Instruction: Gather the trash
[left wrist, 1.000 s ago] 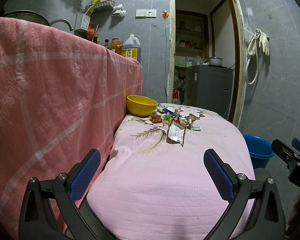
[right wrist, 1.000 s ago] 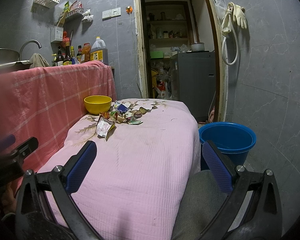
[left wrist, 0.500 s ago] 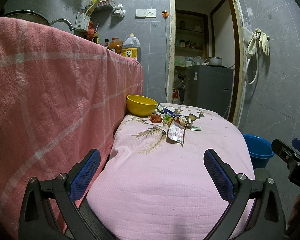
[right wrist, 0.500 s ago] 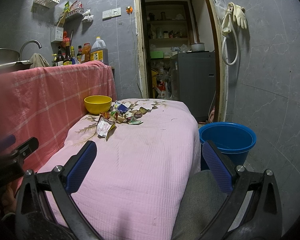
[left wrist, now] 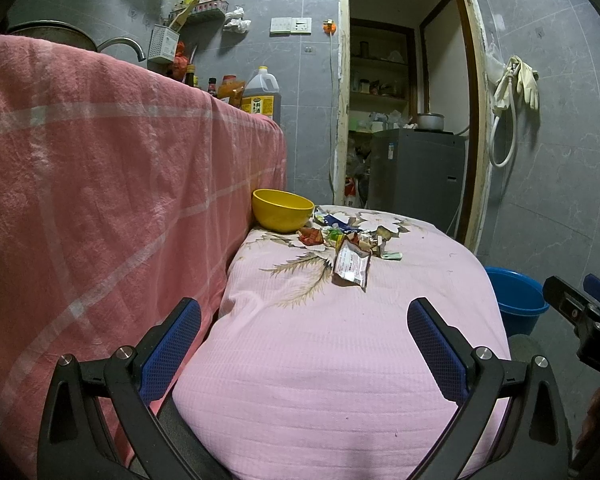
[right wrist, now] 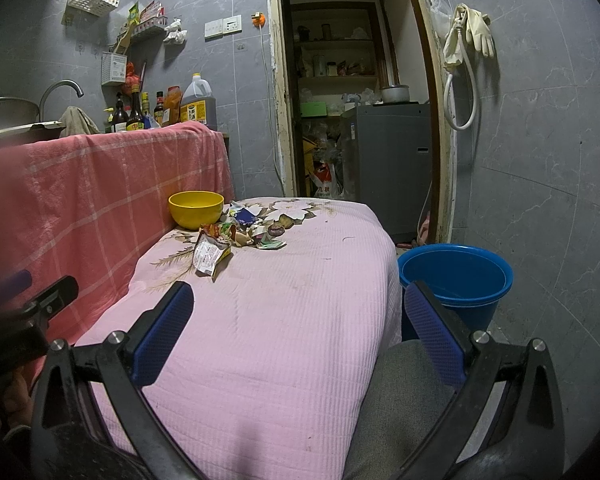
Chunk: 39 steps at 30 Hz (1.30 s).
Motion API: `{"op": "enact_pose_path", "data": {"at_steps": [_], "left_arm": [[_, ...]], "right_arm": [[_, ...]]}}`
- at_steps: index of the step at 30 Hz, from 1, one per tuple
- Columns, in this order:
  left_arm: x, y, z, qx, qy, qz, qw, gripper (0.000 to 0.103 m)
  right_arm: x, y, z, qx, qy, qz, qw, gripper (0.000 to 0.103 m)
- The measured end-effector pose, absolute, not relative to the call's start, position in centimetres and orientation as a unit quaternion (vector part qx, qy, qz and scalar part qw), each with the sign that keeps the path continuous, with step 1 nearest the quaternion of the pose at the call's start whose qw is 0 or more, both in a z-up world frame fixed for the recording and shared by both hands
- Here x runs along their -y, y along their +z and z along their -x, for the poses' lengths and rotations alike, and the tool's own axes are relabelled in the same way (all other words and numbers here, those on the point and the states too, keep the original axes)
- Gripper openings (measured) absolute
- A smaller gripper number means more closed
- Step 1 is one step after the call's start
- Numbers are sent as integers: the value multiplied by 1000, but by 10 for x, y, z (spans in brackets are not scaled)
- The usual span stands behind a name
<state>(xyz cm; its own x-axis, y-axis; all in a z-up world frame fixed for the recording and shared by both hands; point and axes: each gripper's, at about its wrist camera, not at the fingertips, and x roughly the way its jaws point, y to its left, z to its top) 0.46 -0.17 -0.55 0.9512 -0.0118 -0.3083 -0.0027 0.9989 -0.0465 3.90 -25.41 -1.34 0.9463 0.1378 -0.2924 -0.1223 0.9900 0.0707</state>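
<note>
A heap of crumpled wrappers (left wrist: 350,240) (right wrist: 240,232) lies on the far part of a table under a pink cloth (left wrist: 340,340) (right wrist: 268,312). A white snack packet (left wrist: 352,266) (right wrist: 209,255) is the nearest piece. Beside the heap stands a yellow bowl (left wrist: 283,210) (right wrist: 196,209). A blue bucket (right wrist: 456,280) (left wrist: 514,300) sits on the floor to the table's right. My left gripper (left wrist: 304,336) and right gripper (right wrist: 298,320) both hang open over the table's near end, well short of the wrappers, with nothing between their fingers.
A counter draped in a red checked cloth (left wrist: 100,184) runs along the left, with bottles and an oil jug (right wrist: 198,100) on top. Behind the table an open doorway shows a grey appliance (right wrist: 386,160). Rubber gloves and a hose (right wrist: 466,40) hang on the right wall.
</note>
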Motion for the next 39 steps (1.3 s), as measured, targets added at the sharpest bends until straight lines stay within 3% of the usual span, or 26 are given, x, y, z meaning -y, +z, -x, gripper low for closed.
{"op": "enact_pose_path", "data": {"at_steps": [20, 39], "left_arm": [[3, -10, -13, -150, 5, 21, 989, 101], [16, 24, -101, -96, 17, 21, 995, 101]], "right_arm": [[253, -11, -49, -148, 78, -26, 986, 103], [268, 30, -126, -76, 81, -19, 994, 103]]}}
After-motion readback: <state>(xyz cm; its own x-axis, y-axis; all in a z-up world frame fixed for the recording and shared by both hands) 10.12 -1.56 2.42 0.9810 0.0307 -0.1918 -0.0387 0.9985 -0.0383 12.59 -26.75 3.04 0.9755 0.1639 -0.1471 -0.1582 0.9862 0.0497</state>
